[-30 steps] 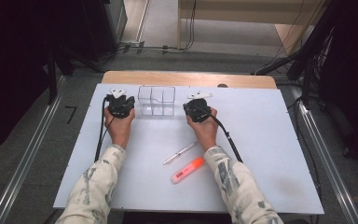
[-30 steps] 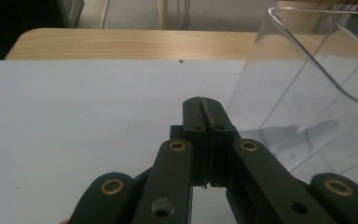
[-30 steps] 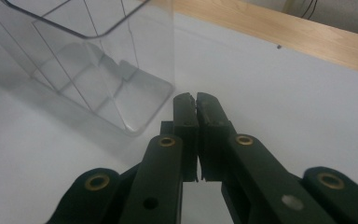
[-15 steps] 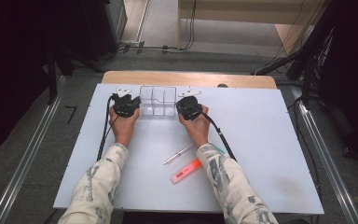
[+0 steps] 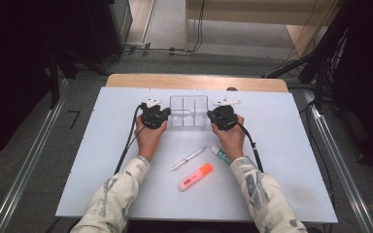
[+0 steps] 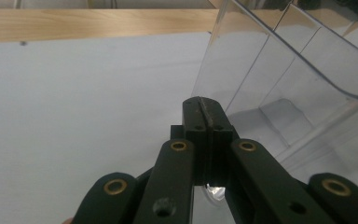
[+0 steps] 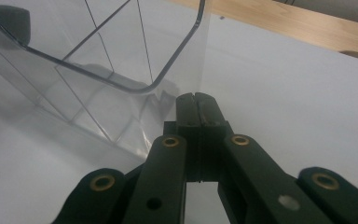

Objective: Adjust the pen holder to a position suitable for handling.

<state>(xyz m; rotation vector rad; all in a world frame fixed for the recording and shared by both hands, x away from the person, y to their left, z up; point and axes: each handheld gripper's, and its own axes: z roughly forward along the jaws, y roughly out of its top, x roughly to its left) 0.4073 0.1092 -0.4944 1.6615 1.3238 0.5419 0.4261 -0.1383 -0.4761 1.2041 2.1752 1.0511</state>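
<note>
- Between the left hand-held gripper (image 5: 154, 116) and right hand-held gripper (image 5: 222, 117): clear organizer (image 5: 189, 111) on the counter (image 5: 291, 160).
- Jaws of both: closed together, empty, beside its walls.
- Behind them, not yet stowed: pen (image 5: 188, 158), orange highlighter (image 5: 195, 176), tube (image 5: 219, 153).

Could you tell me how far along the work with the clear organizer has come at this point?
Early stage. Done: nothing sits in the clear organizer yet. In hand: the left gripper and right gripper, jaws shut, flank its two ends. Left: the pen, orange highlighter and green-and-white tube lie loose on the table.
</note>
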